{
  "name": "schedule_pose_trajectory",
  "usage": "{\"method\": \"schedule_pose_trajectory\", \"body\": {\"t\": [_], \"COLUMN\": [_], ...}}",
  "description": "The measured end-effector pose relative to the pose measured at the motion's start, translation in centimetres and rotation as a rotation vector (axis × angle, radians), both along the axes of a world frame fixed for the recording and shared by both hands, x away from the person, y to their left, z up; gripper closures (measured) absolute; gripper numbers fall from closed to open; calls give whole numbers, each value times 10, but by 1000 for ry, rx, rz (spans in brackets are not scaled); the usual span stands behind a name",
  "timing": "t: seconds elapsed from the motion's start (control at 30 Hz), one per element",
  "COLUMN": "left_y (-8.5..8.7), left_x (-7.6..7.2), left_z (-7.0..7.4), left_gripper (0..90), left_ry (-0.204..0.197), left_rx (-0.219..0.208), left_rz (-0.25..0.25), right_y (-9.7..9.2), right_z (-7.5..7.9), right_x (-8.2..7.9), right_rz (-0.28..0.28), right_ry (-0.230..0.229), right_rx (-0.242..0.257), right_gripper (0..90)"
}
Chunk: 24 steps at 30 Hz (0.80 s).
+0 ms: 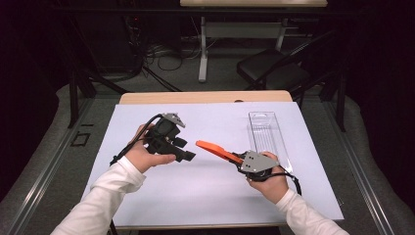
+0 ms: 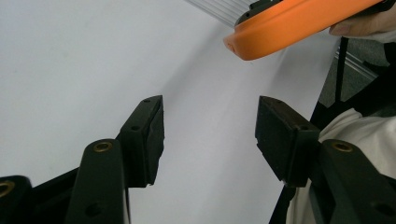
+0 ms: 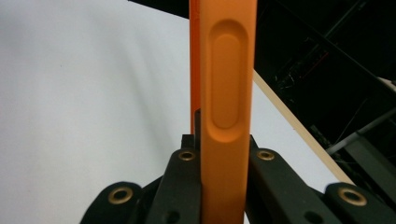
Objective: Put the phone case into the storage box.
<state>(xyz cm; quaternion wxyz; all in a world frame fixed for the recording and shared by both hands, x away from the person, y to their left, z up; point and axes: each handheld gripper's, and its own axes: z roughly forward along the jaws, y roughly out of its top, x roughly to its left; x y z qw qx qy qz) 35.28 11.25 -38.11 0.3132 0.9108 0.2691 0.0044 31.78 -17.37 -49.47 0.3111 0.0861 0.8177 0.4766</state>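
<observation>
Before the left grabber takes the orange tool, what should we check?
1. Right gripper clamped on the orange tool: ok.
2. Left gripper jaws apart, nothing between them: ok.
3. Orange tool's free end points toward the left gripper: ok.
4. Tool end already between the left jaws: not ok, it sits beyond them.
5. Clear plastic tray out of the way, behind the right gripper: ok.
6. Left jaws wide enough for the tool: cannot tell.

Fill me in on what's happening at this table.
A person works at a table covered in white, with a gripper in each hand. The right gripper is shut on an orange-handled tool and holds it out toward the left. The left gripper faces it with its jaws apart and nothing between them, the handle's tip just ahead. A clear plastic tray lies behind the right gripper.
</observation>
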Motion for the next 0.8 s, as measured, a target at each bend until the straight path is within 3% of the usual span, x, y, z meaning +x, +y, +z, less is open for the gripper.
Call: {"method": "schedule_pose_trajectory", "body": {"t": [0.23, 0.47, 0.57, 0.8], "left_y": [1, 2, 2, 0], "left_x": [0, 1, 2, 2], "left_z": [0, -2, -3, -3], "left_gripper": [433, 433, 433, 449], "left_ry": [-40, -27, -29, -30], "left_rx": [-18, -50, -51, -101], "left_rz": [-9, -8, -16, -24], "right_y": [0, 0, 0, 1], "right_z": [-1, -4, -5, -7], "right_x": [2, 3, 3, 2], "right_rz": [10, 24, 28, 41], "right_ry": [45, 99, 106, 129], "right_rx": [56, 116, 123, 151], "right_gripper": [872, 872, 872, 872]}}
